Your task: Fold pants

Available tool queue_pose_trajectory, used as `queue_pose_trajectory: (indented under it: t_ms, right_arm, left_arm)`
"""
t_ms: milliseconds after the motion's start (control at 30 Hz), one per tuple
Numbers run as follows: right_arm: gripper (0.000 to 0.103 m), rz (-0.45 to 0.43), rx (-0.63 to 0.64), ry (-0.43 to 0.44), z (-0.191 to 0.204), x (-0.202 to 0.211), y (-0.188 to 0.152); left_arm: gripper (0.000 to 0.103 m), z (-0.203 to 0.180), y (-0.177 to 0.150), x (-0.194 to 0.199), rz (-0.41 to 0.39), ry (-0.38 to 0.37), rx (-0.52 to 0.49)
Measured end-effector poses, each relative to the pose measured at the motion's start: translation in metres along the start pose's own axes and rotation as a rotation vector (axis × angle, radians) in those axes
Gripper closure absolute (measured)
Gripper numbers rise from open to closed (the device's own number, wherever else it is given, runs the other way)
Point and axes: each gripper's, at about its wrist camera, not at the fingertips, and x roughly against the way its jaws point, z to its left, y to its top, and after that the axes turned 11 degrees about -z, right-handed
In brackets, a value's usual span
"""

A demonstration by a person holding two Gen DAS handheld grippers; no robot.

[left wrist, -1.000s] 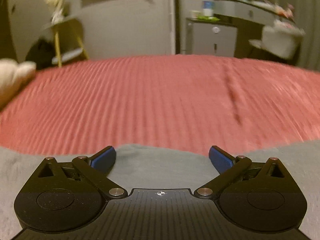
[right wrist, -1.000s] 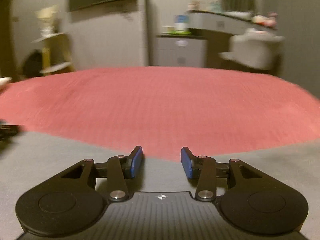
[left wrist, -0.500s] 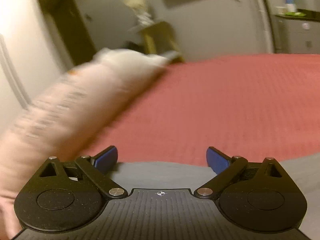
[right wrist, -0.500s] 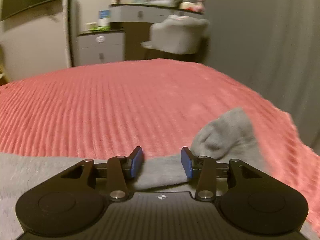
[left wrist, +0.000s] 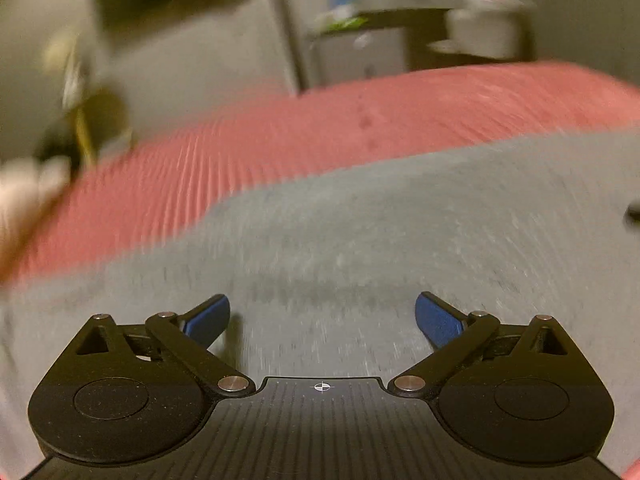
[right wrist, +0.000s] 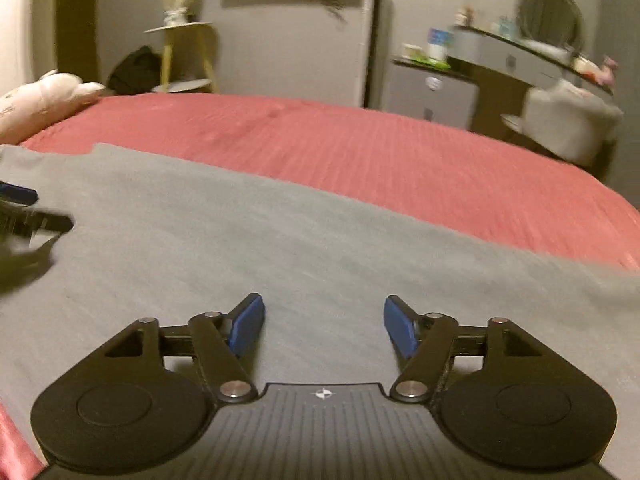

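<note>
Grey pants (right wrist: 224, 232) lie spread flat on the red bedspread (right wrist: 400, 152); the left wrist view shows them too, blurred by motion (left wrist: 360, 240). My left gripper (left wrist: 322, 316) hovers just over the cloth, open wide, with nothing between its blue pads. My right gripper (right wrist: 324, 324) is over the same cloth; its jaws are opening and nothing is gripped between them. One blue pad (right wrist: 18, 194) of the left gripper shows at the left edge of the right wrist view, above the pants.
A pale plush pillow (right wrist: 44, 100) lies at the bed's far left. Beyond the bed stand a yellow side table (right wrist: 184, 56), a small grey cabinet (right wrist: 436, 92), a dresser with a round mirror (right wrist: 548, 12) and a white chair (right wrist: 568, 120).
The right gripper's jaws were narrow around a grey fold half a second ago and now stand wider with nothing in them. Both views have swung back over the flat pants.
</note>
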Motion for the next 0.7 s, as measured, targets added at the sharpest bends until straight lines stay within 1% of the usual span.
queue_pose_trajectory:
  t_ms: [33,67,100,133,167,200,233,300,333,367,400,433,467,500,533,567,633,667,700]
  right_arm:
    - [0.018,-0.002,-0.013,-0.018,-0.015,0.005,-0.006]
    - [0.012,0.003,-0.034,-0.050,-0.029,0.013,-0.014]
    - [0.012,0.007,-0.084,-0.071,-0.046,0.024,-0.024]
    - [0.013,0.006,-0.135,-0.106,-0.062,0.027,-0.030]
    - [0.016,0.014,-0.144,-0.187,-0.080,0.037,-0.039]
    - [0.016,0.017,-0.114,-0.266,-0.097,0.047,-0.047]
    - [0.016,0.019,-0.102,-0.326,-0.114,0.055,-0.053]
    - [0.016,0.015,-0.192,-0.388,-0.149,0.078,-0.058]
    - [0.022,0.024,-0.214,-0.475,-0.161,0.088,-0.057]
    - [0.043,0.031,-0.229,-0.555,-0.173,0.098,-0.059]
    - [0.044,0.028,-0.267,-0.589,-0.183,0.108,-0.061]
    - [0.041,0.041,-0.317,-0.676,-0.191,0.119,-0.061]
    - [0.046,0.050,-0.371,-0.730,-0.197,0.125,-0.059]
    - [0.049,0.023,-0.432,-0.709,-0.198,0.138,-0.061]
    - [0.049,-0.024,-0.482,-0.637,-0.190,0.149,-0.064]
    - [0.049,-0.059,-0.493,-0.573,-0.180,0.154,-0.065]
    - [0.049,-0.098,-0.475,-0.408,-0.154,0.157,-0.070]
    - [0.046,-0.093,-0.478,-0.341,-0.144,0.154,-0.074]
    - [0.046,-0.079,-0.468,-0.319,-0.138,0.153,-0.080]
  left_arm:
    - [0.000,0.001,-0.002,0.000,-0.011,0.001,-0.021]
    - [0.000,0.007,-0.006,-0.001,-0.005,0.005,-0.004]
    - [0.000,0.017,-0.008,-0.003,0.009,0.010,0.051]
    - [0.000,0.032,-0.009,-0.006,0.031,0.015,0.130]
    - [0.000,0.043,-0.010,-0.009,0.056,0.028,0.207]
    - [0.000,0.051,-0.011,-0.010,0.068,0.052,0.259]
    - [0.000,0.056,-0.011,-0.011,0.073,0.093,0.284]
    - [0.000,0.059,-0.011,-0.014,0.076,0.150,0.277]
    - [0.000,0.058,-0.009,-0.015,0.085,0.176,0.272]
    - [0.000,0.055,-0.006,-0.012,0.091,0.191,0.270]
    - [0.000,0.049,-0.001,-0.010,0.098,0.195,0.260]
    - [0.000,0.041,0.004,-0.005,0.096,0.174,0.243]
    - [0.000,0.032,0.006,0.001,0.083,0.123,0.225]
    - [0.000,0.021,0.010,0.005,0.069,0.057,0.210]
    - [0.000,0.009,0.014,0.009,0.061,-0.005,0.200]
    - [0.000,-0.003,0.018,0.009,0.060,-0.065,0.192]
    - [0.000,-0.028,0.022,0.009,0.075,-0.170,0.172]
    - [0.000,-0.038,0.021,0.006,0.093,-0.206,0.156]
    - [0.000,-0.049,0.019,0.002,0.116,-0.214,0.129]
